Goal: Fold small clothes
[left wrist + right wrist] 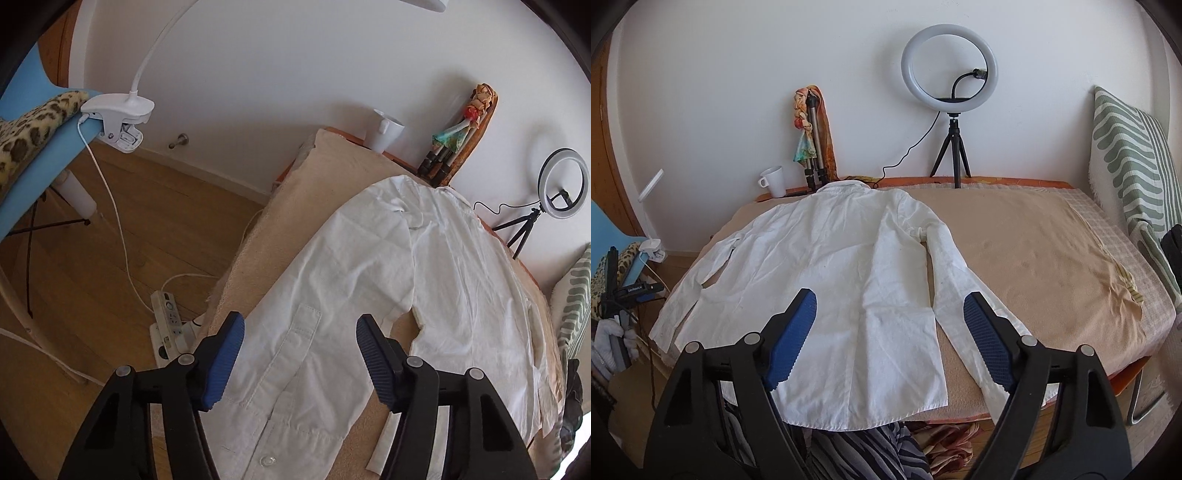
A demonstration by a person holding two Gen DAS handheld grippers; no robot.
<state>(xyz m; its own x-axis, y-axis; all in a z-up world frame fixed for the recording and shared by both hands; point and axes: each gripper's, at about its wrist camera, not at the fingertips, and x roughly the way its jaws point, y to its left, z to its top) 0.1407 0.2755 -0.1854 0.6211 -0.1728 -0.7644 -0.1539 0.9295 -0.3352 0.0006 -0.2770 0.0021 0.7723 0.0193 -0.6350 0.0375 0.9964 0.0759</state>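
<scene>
1. One white shirt (827, 258) lies spread flat, back side up, on the beige cloth (1034, 258) that covers the bench; its collar is at the far edge by the wall, its hem at the near edge, and it sits toward the left half.
2. Its two sleeves lie out to either side, the left one reaching the bench's left edge, the right one running down toward the near edge.
3. Two grippers: the left gripper (299, 350) hangs over the left sleeve's cuff with its fingers spread and nothing between them; the right gripper (890, 332) hangs over the hem and right sleeve, fingers likewise spread and bare.
4. One white mug (774, 181) stands at the far left corner; whether it holds anything cannot be told.
5. One ring light (949, 62) on a small tripod stands at the far edge, and one folded tripod (814, 147) with a scarf leans on the wall beside the mug.
6. One striped cushion (1130, 177) stands at the right edge.
</scene>
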